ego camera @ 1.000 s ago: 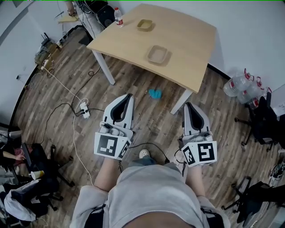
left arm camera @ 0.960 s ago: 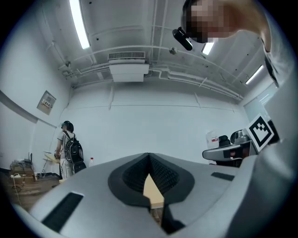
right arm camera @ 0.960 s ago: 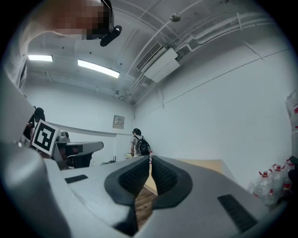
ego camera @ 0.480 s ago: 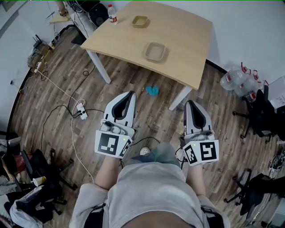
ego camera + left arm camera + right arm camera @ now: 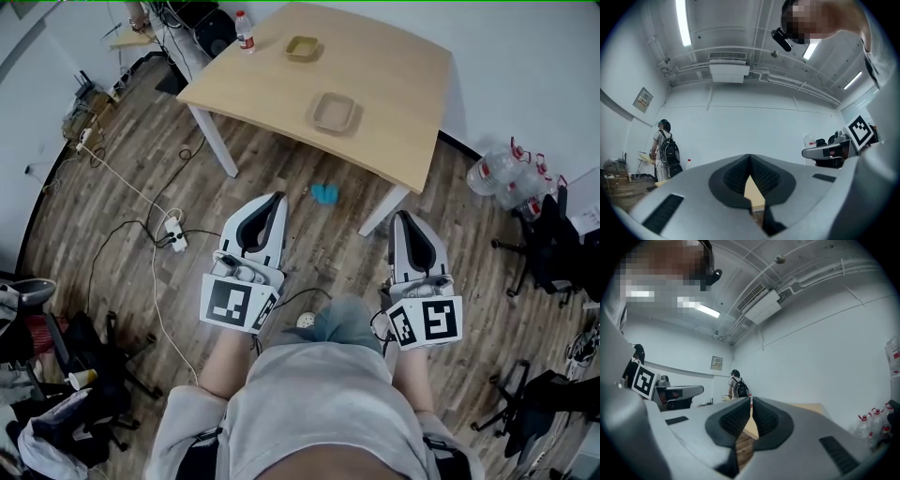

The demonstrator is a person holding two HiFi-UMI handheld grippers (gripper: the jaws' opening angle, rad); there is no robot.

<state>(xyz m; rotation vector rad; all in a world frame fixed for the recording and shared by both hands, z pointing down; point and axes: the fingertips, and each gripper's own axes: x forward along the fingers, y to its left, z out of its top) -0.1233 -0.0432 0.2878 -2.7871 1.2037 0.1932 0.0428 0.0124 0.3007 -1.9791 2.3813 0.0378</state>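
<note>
The power strip is lying on the wood floor, off to the left of the left gripper. The left gripper is hanging above the floor and pointing forward. Its jaws are pressing together at the tips and are gripping nothing. A small blue item is lying on the floor just ahead of the left gripper and slightly to its right, between the two grippers' lines and clear of both. It is sitting near the front edge of the wooden table, which is standing ahead of both grippers and well apart from them. On the table, a shallow tan tray is resting nearer the grippers. A smaller tray and a plastic bottle are standing farther off to the left. The right gripper is hanging level with the left one and pointing the same way. Its jaws are closing to a thin slit and are also holding nothing. Several large water bottles are standing on the floor to the right of the right gripper, beside the wall.
</note>
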